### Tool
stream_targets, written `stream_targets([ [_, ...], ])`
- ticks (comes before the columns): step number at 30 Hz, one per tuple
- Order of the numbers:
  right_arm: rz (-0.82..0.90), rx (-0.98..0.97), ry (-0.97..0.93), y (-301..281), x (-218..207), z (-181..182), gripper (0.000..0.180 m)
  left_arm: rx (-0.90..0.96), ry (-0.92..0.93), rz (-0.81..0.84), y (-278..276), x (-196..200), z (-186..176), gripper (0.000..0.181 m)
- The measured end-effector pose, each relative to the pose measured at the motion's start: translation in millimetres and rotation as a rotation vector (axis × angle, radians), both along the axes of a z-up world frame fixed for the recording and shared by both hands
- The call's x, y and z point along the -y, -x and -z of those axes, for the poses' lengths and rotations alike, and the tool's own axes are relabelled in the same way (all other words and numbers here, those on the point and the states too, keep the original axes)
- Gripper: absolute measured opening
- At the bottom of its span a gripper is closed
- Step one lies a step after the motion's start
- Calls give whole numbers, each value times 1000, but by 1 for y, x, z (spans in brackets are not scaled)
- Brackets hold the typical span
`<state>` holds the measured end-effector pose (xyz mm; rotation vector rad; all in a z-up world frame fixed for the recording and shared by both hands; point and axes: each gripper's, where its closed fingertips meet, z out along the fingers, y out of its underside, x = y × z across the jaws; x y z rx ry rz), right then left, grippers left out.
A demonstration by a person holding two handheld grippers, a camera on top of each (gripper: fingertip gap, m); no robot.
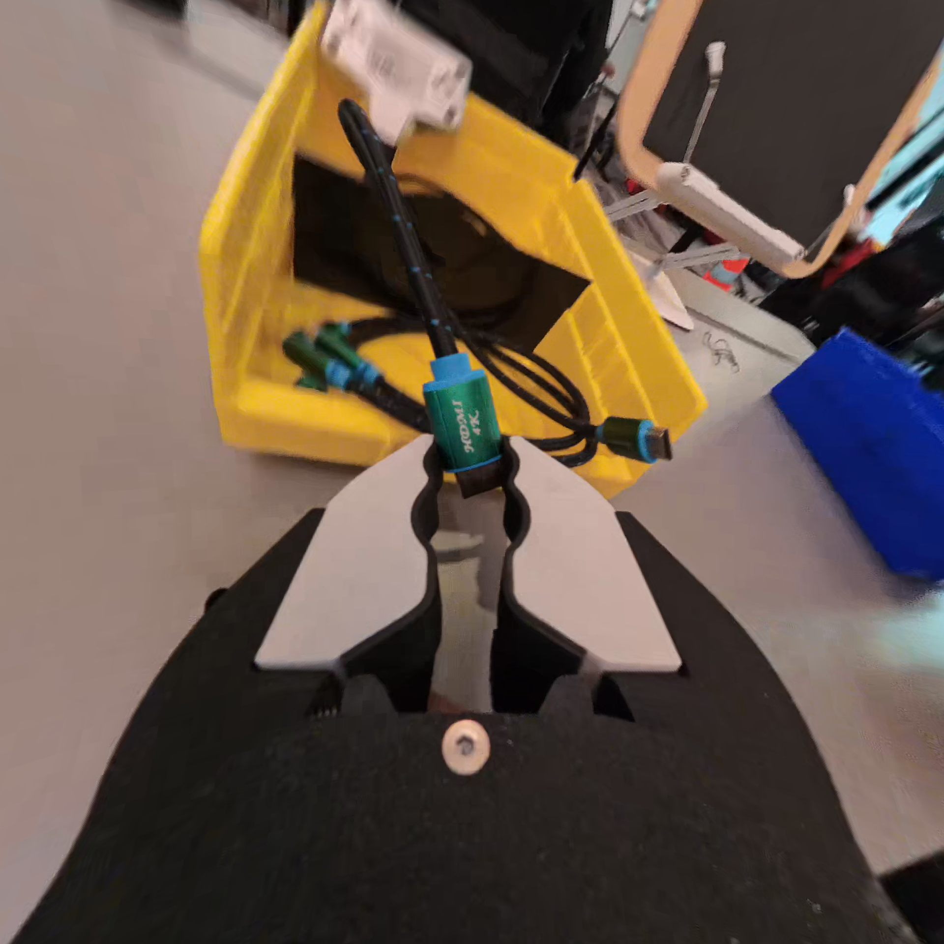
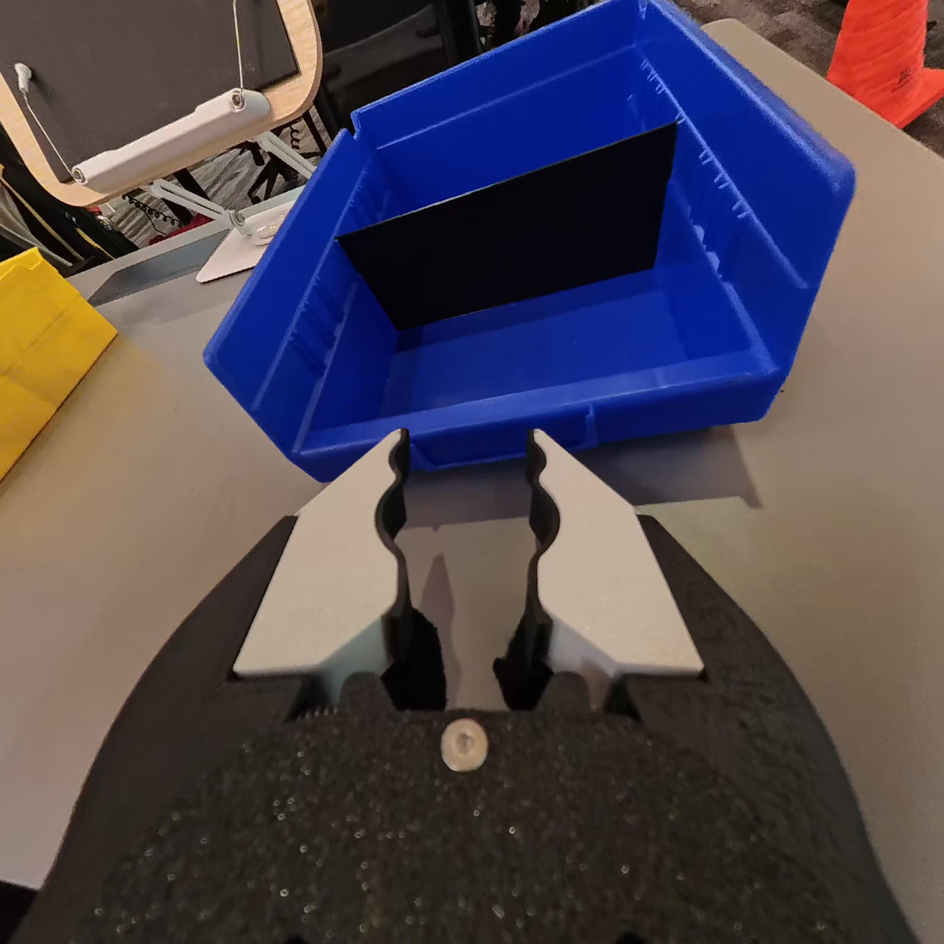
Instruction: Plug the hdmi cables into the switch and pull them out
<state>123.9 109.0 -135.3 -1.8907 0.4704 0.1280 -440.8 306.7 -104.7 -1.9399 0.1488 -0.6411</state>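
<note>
Left tongs clamp a green metal HDMI plug, its braided cable rising to a blurred white switch ahead; a tug could swing it. Right tongs gape before an empty blue plastic bin.

Pale lettering on green plug.

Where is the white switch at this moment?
In the left wrist view, the white switch hangs blurred at top centre above the yellow bin, on the cable whose green plug the left tongs grip.
</note>
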Motion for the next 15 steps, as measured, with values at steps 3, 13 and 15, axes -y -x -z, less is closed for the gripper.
stream_targets([
  [3, 1, -9, -4, 0, 2, -1, 44, -107, -247, 100, -18, 15, -46, 21],
  [13, -6, -7, -5, -2, 5, -2, 43, -57, -304, 958, -142, 115, -126, 8],
  [15, -10, -22, -14, -1, 4, -3, 43, -131, -255, 1023, -160, 111, -115, 7],
])
